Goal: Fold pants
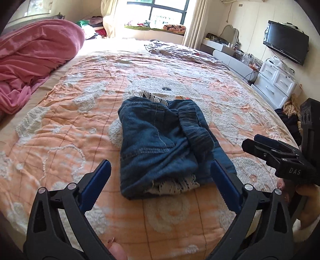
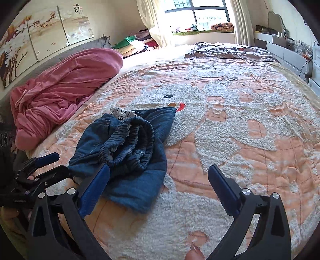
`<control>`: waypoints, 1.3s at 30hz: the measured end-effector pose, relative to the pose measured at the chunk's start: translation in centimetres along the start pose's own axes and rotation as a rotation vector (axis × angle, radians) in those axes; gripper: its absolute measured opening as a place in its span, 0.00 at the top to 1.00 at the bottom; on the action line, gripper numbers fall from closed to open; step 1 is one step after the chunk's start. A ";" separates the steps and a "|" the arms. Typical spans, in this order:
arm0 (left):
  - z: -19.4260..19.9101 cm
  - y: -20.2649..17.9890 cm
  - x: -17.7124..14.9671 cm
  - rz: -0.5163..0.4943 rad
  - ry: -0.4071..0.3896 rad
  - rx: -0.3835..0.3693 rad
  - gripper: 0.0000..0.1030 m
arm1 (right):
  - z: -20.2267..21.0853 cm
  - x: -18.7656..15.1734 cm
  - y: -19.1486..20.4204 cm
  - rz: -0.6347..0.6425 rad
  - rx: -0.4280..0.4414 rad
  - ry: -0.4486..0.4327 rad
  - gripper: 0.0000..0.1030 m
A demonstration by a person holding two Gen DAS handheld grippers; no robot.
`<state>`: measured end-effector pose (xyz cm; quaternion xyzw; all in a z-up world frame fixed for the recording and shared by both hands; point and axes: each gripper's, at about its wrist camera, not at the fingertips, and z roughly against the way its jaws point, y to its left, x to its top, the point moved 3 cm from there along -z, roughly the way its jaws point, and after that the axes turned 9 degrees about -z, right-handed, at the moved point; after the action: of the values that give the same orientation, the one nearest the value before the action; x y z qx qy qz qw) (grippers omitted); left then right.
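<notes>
Dark blue denim pants (image 1: 160, 144) with white lace trim lie in a compact folded bundle on the orange and white bedspread (image 1: 60, 130). My left gripper (image 1: 160, 170) is open and empty, its blue fingers either side of the bundle's near end, slightly above it. My right gripper (image 2: 159, 176) is open and empty just right of the pants (image 2: 130, 152), its left finger (image 2: 96, 190) over the bundle's near edge. The right gripper also shows in the left wrist view (image 1: 260, 146), and the left gripper shows in the right wrist view (image 2: 50, 164).
A crumpled pink blanket (image 1: 36, 60) lies along the left of the bed. A folded grey quilt (image 1: 180, 52) sits at the far end. White drawers (image 1: 276, 84), a dresser and a wall television (image 1: 286, 42) stand on the right. A window (image 1: 160, 12) is beyond.
</notes>
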<state>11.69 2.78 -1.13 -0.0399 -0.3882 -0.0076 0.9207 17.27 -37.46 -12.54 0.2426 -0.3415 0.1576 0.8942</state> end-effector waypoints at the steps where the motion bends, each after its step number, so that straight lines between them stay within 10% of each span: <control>1: 0.2 -0.3 -0.6 -0.009 0.007 -0.002 0.09 | 0.3 -0.5 -0.1 0.006 -0.004 0.003 0.05; 11: 0.0 -1.8 -5.3 -0.001 0.086 0.006 0.09 | 2.0 -5.2 -0.5 0.064 -0.051 0.046 0.05; 39: 0.3 -1.7 -5.6 0.014 0.098 0.054 0.09 | 2.8 -6.0 -0.7 0.056 -0.063 0.036 0.05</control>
<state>7.43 1.00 -4.82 -0.0176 -0.3425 0.0075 0.9393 11.74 -40.24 -15.05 0.2016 -0.3368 0.1760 0.9028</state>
